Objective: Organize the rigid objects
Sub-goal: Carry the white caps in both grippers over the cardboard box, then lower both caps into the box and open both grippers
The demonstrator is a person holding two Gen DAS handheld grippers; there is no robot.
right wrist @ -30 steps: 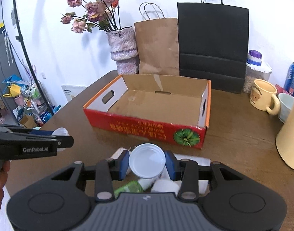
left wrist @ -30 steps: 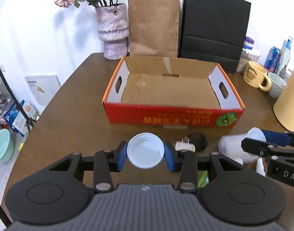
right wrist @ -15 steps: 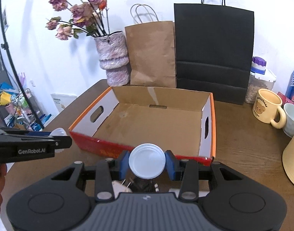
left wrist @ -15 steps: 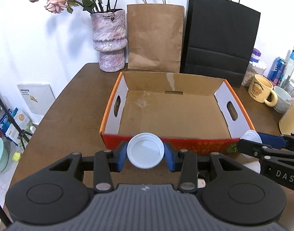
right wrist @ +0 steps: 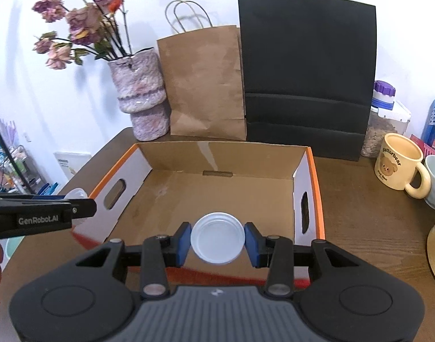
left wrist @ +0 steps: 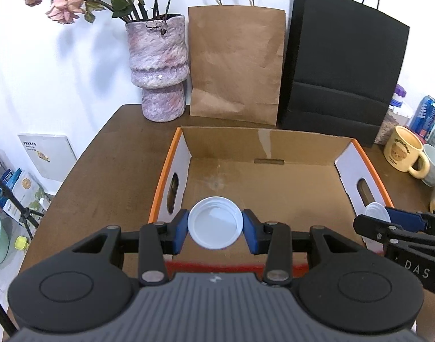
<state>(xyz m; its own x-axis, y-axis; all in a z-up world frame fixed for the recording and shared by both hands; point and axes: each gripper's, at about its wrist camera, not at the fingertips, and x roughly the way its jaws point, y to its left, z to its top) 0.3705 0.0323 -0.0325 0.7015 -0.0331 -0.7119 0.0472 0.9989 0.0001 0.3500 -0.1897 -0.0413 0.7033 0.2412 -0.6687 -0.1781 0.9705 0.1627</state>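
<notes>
We hold both grippers tilted down over the box's (left wrist: 171, 159) near edge. The left gripper (left wrist: 215, 222) clamps a white lid (left wrist: 215, 221) between its fingers; the right gripper (right wrist: 217, 238) clamps a second lid (right wrist: 217, 237), above the box floor.

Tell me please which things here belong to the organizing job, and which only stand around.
Part of the job:
- white bottle in the left tool
- white bottle in the right tool
- cardboard box, nothing inside

Only standing around:
- flower vase
- brown paper bag
- black paper bag
- bear mug
- blue can
</notes>
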